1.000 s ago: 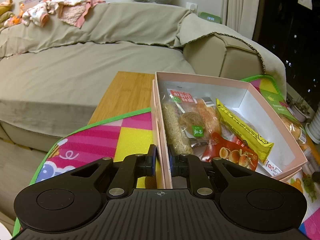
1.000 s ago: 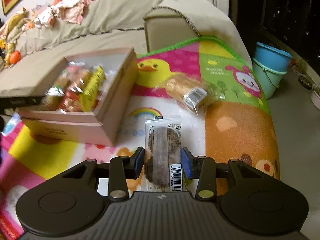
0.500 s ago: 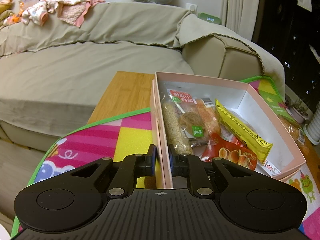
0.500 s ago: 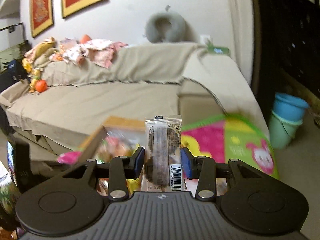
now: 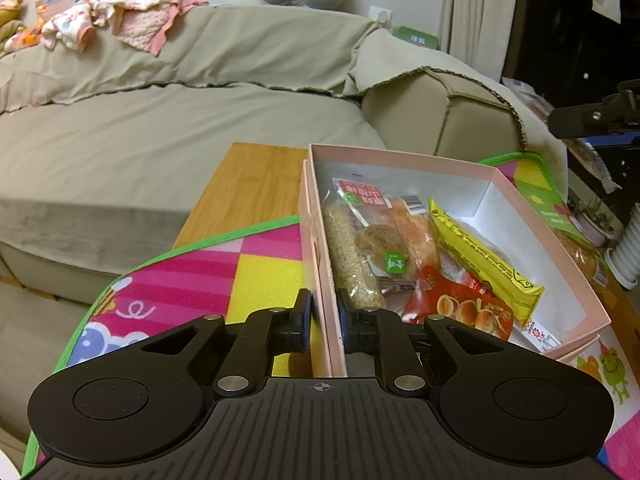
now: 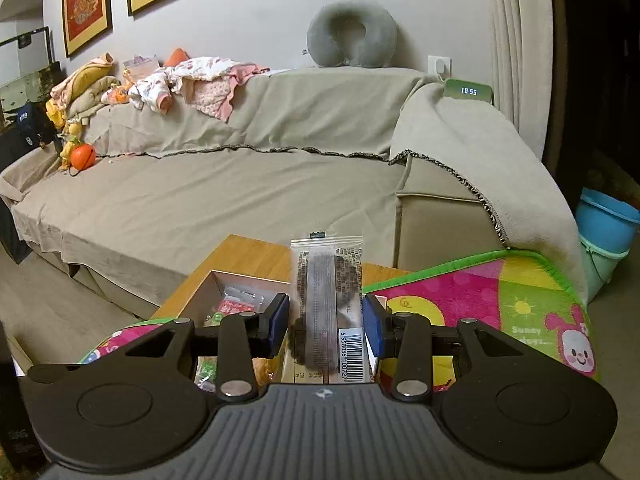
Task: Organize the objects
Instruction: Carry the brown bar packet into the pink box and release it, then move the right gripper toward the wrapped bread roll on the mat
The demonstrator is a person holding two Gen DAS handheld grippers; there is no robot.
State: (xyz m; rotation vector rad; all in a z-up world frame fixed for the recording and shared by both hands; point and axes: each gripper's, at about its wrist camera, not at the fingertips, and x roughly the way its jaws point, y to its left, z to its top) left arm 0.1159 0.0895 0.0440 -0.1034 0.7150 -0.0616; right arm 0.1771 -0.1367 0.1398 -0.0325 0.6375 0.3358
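Observation:
A pink box [image 5: 400, 158] sits on a colourful play mat and holds several snack packets, among them a yellow bar [image 5: 480, 256] and a red packet [image 5: 460, 308]. My left gripper [image 5: 323, 322] is shut on the box's left wall. My right gripper [image 6: 326, 322] is shut on a clear packet with a dark snack bar [image 6: 326, 300], held up above the box [image 6: 216, 276], whose far corner shows below the fingers. The right gripper's body [image 5: 592, 118] shows at the right edge of the left wrist view.
The mat [image 5: 200, 280] lies on a wooden table [image 5: 248, 184] in front of a beige sofa [image 6: 240, 192]. A bread packet [image 5: 588, 260] lies on the mat right of the box. Blue buckets [image 6: 604, 232] stand at the far right.
My right gripper has lifted the snack bar off the mat and carried it left, over the box. My left gripper keeps its hold on the box wall.

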